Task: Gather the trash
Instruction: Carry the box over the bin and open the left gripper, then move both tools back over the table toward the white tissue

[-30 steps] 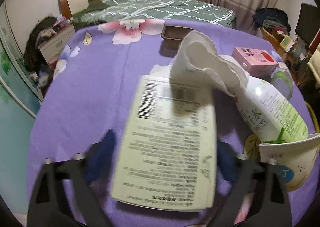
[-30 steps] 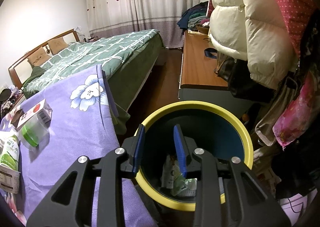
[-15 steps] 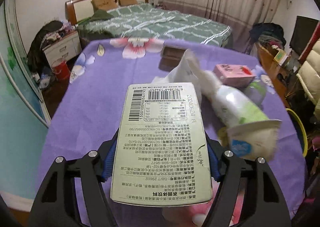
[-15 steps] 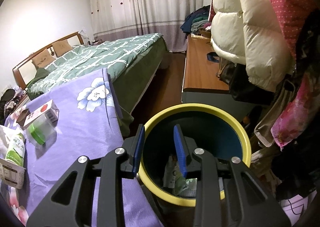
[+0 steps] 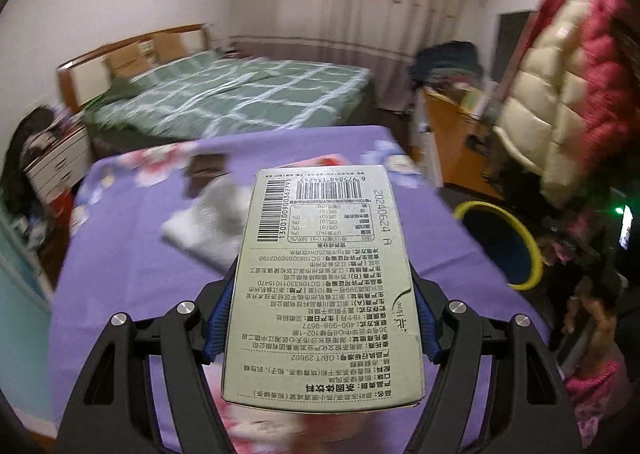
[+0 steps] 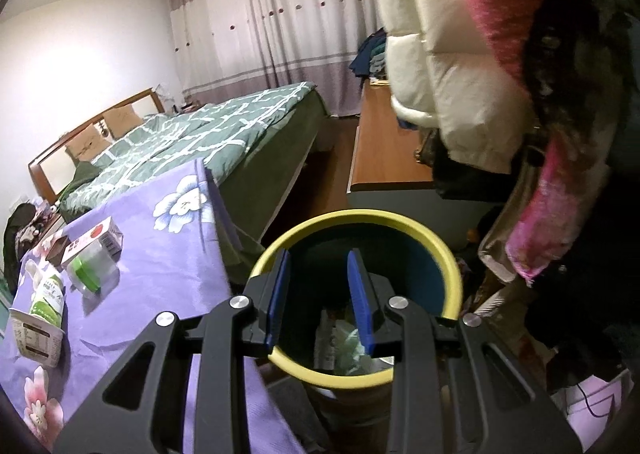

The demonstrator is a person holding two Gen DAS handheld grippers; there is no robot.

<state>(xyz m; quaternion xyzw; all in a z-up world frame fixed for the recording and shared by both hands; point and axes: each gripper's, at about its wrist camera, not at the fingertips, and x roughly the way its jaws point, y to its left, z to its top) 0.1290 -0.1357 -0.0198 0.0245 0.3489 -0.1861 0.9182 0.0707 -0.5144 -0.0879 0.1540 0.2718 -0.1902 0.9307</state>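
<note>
A pale green carton point(image 5: 324, 282) is clamped between the left gripper point(image 5: 322, 318) pads. The right gripper point(image 6: 320, 298) is held parted and empty over the yellow-rimmed bin point(image 6: 450, 262).

Desk point(image 6: 160, 266) under a purple cloth printed with flowers.
On it lie a pink carton point(image 6: 94, 239), a small brown tray point(image 6: 56, 250), a clear green-lidded container point(image 6: 93, 269), a green-and-white bottle point(image 6: 49, 298), a white paper cup point(image 6: 34, 336) and crumpled white tissue point(image 5: 208, 222).
</note>
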